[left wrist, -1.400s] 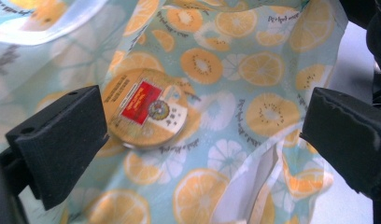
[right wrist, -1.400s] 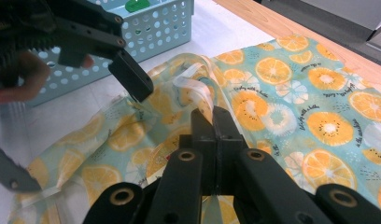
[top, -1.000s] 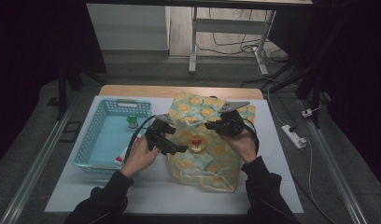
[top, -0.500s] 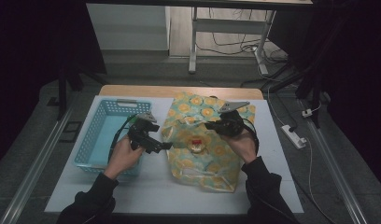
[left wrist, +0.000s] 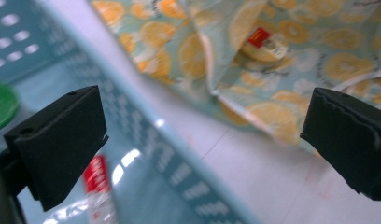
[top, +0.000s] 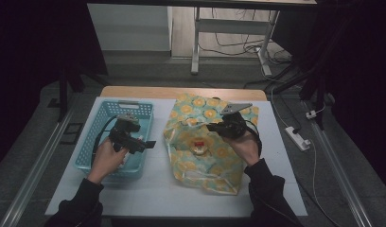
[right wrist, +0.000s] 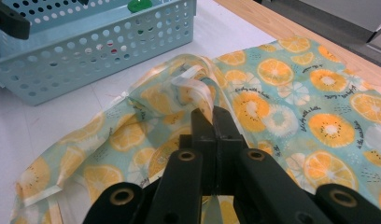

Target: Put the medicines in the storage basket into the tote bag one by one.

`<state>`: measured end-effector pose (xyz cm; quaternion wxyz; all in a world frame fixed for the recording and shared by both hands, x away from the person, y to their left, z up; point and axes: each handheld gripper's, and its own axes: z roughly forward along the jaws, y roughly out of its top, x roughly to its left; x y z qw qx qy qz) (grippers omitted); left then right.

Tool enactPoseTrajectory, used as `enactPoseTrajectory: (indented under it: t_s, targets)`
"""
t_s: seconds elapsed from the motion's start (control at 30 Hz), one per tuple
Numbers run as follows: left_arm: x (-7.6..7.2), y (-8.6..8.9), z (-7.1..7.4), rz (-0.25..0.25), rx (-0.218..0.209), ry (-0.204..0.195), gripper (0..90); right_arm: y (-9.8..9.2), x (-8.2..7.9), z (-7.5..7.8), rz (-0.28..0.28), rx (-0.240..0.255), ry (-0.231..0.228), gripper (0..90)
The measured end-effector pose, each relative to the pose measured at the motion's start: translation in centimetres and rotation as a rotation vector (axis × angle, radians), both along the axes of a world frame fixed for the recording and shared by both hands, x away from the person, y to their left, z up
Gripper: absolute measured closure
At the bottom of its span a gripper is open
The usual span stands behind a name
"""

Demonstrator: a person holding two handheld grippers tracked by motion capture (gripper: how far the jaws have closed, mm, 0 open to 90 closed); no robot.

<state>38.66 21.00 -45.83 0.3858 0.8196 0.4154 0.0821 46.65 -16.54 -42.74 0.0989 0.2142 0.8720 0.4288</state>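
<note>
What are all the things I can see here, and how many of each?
Bag: one, teal with orange fruit slices, lying on the right half of the table, its mouth open.
Round thing with red label: one, inside the bag's opening.
Basket: one, light blue with holes, on the left half of the table.
Green thing: one, inside the basket.
Packet with red label: one, clear and shiny, inside the basket.
Table: one, white top with a wooden far edge.
Power strip: one, white, on the floor to the right.
Left tongs: one, black, open, above the basket's right side.
Right tongs: one, black, shut on the bag's edge.
</note>
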Motion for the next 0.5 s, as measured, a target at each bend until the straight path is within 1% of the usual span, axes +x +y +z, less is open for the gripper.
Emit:
enactPoseTrajectory:
  t_s: [0.03,0.1,0.17,0.2,0.3,0.4,0.47,0.5]
  targets:
    - [0.0,0.3,-0.1,0.007,0.008,-0.001,0.1,0.0,0.0,0.0,0.001,0.0,0.0,89.8]
    - [-0.1,0.9,-0.3,0.027,0.008,0.004,0.2,0.1,0.0,0.0,0.002,0.0,0.003,89.8]
    - [0.0,1.5,-0.6,0.05,0.011,0.029,0.1,0.1,0.0,-0.1,0.004,-0.001,0.003,89.8]
    - [0.0,1.8,-0.7,0.055,0.016,0.033,0.2,0.1,0.0,-0.1,0.004,-0.001,0.003,89.9]
    - [0.0,2.4,-1.2,0.083,0.065,0.034,0.3,0.1,0.0,-0.1,0.005,-0.001,0.003,89.8]
    - [0.1,2.9,-1.8,0.088,0.086,0.045,0.2,0.1,0.0,-0.1,0.006,-0.002,0.003,89.8]
    - [0.3,3.1,-2.1,0.101,0.103,0.06,0.2,0.1,0.0,-0.1,0.006,-0.002,0.005,89.8]
    - [0.4,3.2,-2.2,0.113,0.111,0.059,0.2,0.1,0.0,-0.1,0.008,-0.003,0.005,89.8]
